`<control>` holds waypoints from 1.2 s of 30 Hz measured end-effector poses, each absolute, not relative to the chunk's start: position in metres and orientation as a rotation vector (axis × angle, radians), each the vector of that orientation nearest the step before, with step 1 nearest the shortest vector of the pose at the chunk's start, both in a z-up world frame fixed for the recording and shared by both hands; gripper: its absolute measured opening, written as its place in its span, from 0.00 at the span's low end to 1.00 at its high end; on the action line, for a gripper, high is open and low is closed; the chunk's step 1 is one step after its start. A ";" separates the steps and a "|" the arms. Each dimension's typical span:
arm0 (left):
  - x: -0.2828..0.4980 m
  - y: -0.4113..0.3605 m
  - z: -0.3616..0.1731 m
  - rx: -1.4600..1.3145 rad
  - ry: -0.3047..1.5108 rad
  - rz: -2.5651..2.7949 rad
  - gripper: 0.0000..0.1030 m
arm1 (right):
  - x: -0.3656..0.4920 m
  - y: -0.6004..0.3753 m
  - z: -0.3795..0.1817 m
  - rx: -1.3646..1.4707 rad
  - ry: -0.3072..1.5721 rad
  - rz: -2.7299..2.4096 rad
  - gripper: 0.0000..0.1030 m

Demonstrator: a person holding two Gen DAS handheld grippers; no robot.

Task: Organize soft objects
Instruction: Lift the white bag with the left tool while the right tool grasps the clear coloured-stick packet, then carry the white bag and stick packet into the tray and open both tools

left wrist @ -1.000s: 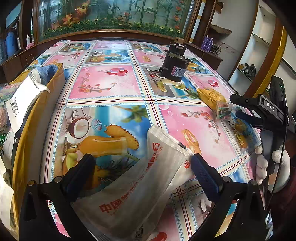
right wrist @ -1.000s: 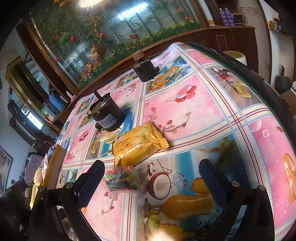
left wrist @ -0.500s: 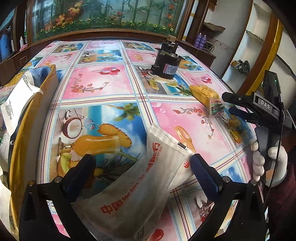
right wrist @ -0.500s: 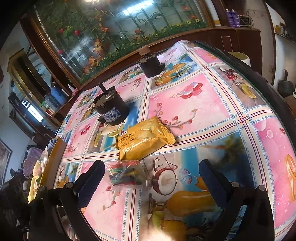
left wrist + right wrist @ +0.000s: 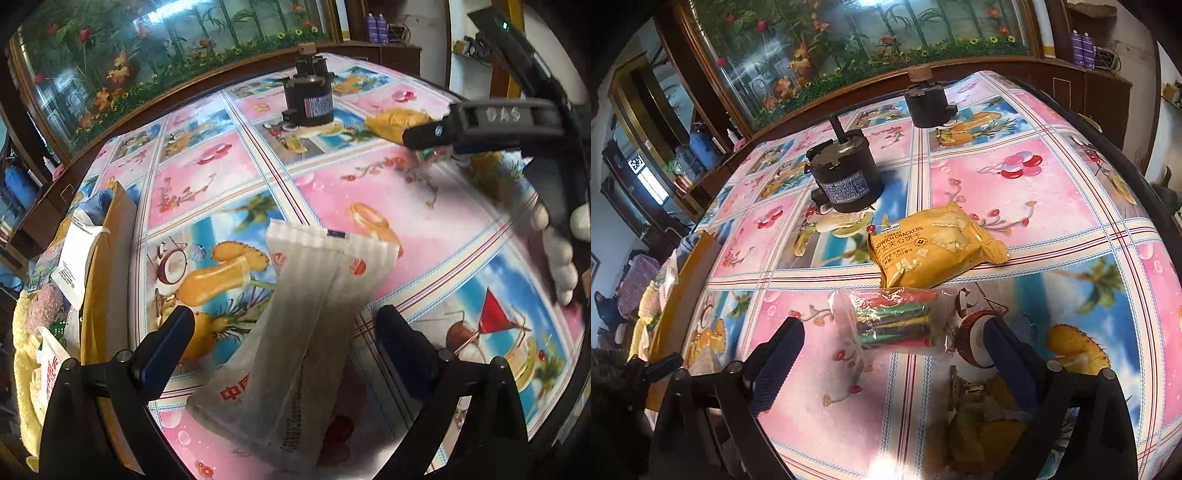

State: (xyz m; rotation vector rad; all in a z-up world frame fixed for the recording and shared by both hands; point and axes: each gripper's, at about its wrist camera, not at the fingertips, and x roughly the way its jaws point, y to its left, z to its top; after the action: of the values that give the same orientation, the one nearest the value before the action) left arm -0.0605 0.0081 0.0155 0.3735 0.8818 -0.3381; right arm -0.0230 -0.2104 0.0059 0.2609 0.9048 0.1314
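Observation:
A white plastic packet (image 5: 306,321) with red print lies on the patterned tablecloth (image 5: 221,177). My left gripper (image 5: 284,343) stands open with a finger on either side of it. In the right wrist view a clear bag of coloured sticks (image 5: 894,321) lies just ahead of my open right gripper (image 5: 894,362), between its fingertips. Touching the bag's far side is a yellow cracker pack (image 5: 934,251). The left wrist view shows the right gripper (image 5: 480,122) at the upper right, held by a white-gloved hand (image 5: 554,251), over the yellow cracker pack (image 5: 399,122).
A cardboard box (image 5: 107,266) holding towels and packets stands along the table's left edge; the same box (image 5: 683,273) shows in the right wrist view. Two black motors (image 5: 846,181) (image 5: 929,105) stand farther back. The table edge (image 5: 1126,162) curves round on the right.
The right gripper has moved forward, so the bag of coloured sticks now lies between its fingertips. The left view has swung and tilted; the white packet stays on the table between open fingers.

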 end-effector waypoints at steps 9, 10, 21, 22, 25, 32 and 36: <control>-0.055 0.031 0.015 0.096 0.965 -0.451 0.40 | -0.036 -0.203 0.010 0.229 0.891 0.142 0.41; -0.057 0.035 0.018 0.071 0.957 -0.459 0.40 | -0.040 -0.203 0.012 0.241 0.889 0.157 0.41; -0.092 0.123 0.091 -0.156 0.810 -0.416 0.41 | -0.075 -0.155 0.055 0.217 0.831 0.339 0.41; -0.090 0.136 0.094 -0.165 0.805 -0.391 0.41 | -0.077 -0.146 0.059 0.217 0.826 0.364 0.41; -0.077 0.172 0.100 -0.164 0.803 -0.296 0.41 | -0.079 -0.118 0.072 0.195 0.813 0.433 0.40; -0.025 0.230 0.088 -0.237 0.844 -0.185 0.41 | -0.074 -0.033 0.086 0.121 0.810 0.586 0.40; 0.013 0.249 0.070 -0.321 0.901 -0.165 0.41 | -0.069 0.015 0.090 0.074 0.810 0.660 0.40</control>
State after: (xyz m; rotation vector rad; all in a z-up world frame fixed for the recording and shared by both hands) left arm 0.0130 0.2492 0.0700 -0.3207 0.9013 -0.1648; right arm -0.0688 0.0149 0.0895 0.0743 0.8098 0.6601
